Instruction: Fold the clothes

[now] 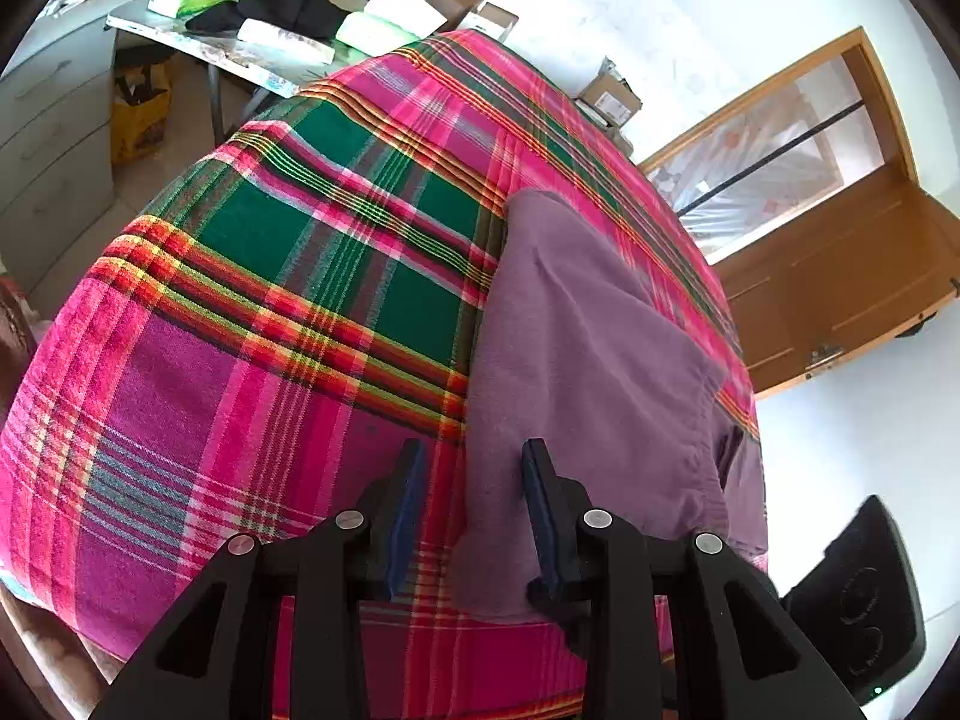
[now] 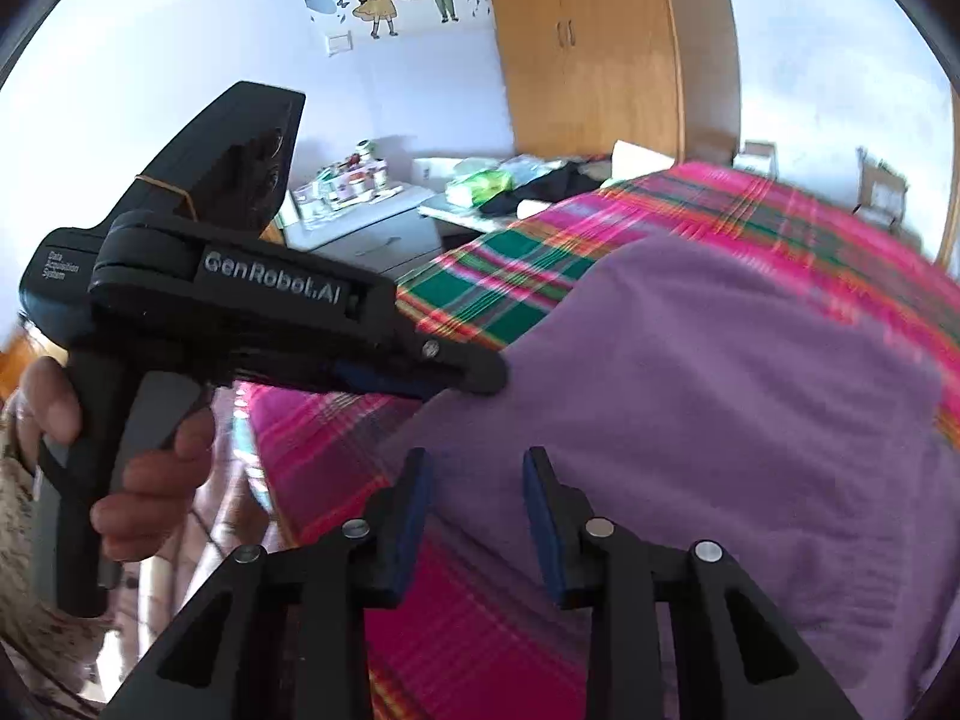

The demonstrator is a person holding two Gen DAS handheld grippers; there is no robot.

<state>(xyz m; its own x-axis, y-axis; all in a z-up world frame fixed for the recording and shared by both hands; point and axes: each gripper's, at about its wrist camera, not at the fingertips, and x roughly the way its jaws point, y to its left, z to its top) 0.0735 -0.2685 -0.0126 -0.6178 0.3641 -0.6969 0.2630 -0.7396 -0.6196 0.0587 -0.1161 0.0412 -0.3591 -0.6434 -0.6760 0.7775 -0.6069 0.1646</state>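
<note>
my left gripper (image 1: pixel 474 516) has its blue-padded fingers apart w/ nothing between them, straddling the near left edge of the soft purple fleece garment (image 1: pixel 588 360), right pad over the cloth and left pad over the pink, green and orange plaid blanket (image 1: pixel 270 300) underneath. my right gripper (image 2: pixel 477 519) is also spread apart, hovering over the near edge of the same garment; from that cam i see the left gripper side-on w/ its tip touching the cloth's edge. the garment lies flat on the blanket's right side, w/ a cluttered grey side table (image 1: pixel 198 48) and a wooden door (image 1: pixel 840 240) beyond.
</note>
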